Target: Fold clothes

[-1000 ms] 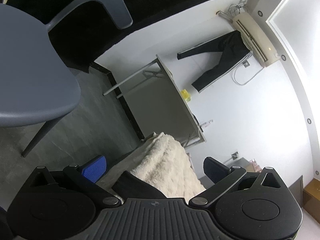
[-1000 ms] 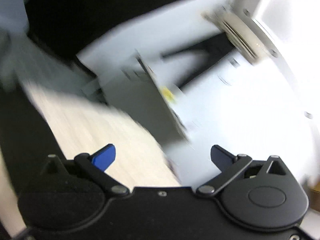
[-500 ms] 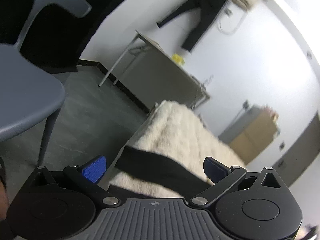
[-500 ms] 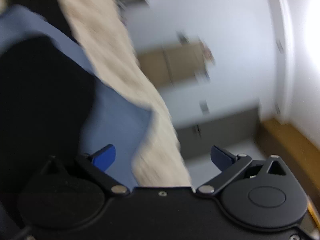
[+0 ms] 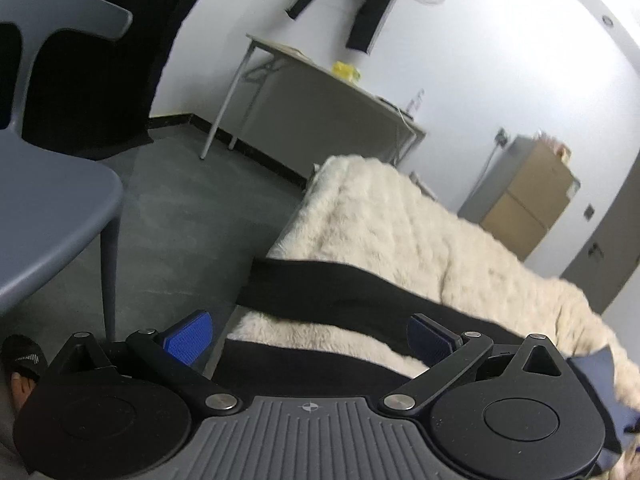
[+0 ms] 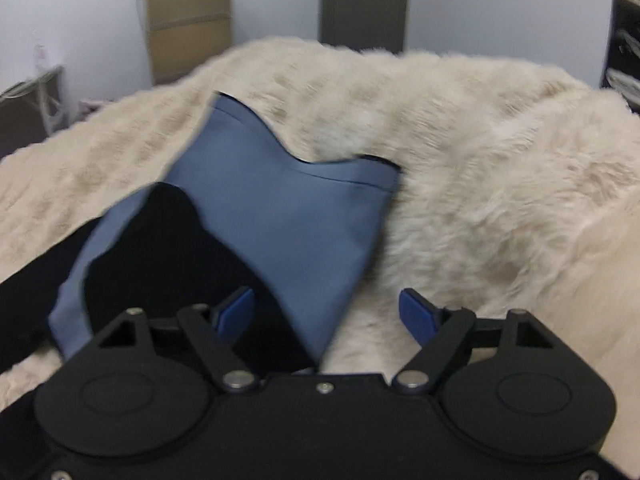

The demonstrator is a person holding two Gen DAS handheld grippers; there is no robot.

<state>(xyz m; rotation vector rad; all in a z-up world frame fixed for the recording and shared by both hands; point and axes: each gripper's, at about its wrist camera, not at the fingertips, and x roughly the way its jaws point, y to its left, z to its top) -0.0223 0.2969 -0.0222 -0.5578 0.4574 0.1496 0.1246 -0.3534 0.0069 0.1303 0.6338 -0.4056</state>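
Observation:
A black garment (image 5: pixel 328 292) lies across the near edge of a bed covered by a cream fluffy blanket (image 5: pixel 400 220). One long black band of it stretches over the bed's corner. In the right wrist view a blue garment (image 6: pixel 288 216) lies on the blanket (image 6: pixel 500 184), with black cloth (image 6: pixel 172 248) on its left part. My left gripper (image 5: pixel 308 340) is open and empty, just above the black garment. My right gripper (image 6: pixel 328 312) is open and empty, over the near corner of the blue garment.
A grey plastic chair (image 5: pixel 48 200) stands close on the left over grey floor (image 5: pixel 192 216). A folding table (image 5: pixel 320 80) stands at the far wall, black trousers (image 5: pixel 360 0) hanging above it. A cardboard-fronted cabinet (image 5: pixel 528 196) and a grey door (image 6: pixel 364 0) are beyond the bed.
Both grippers have swung down from facing the wall and table toward the bed. The right view now settles on the blue garment. Both stay open.

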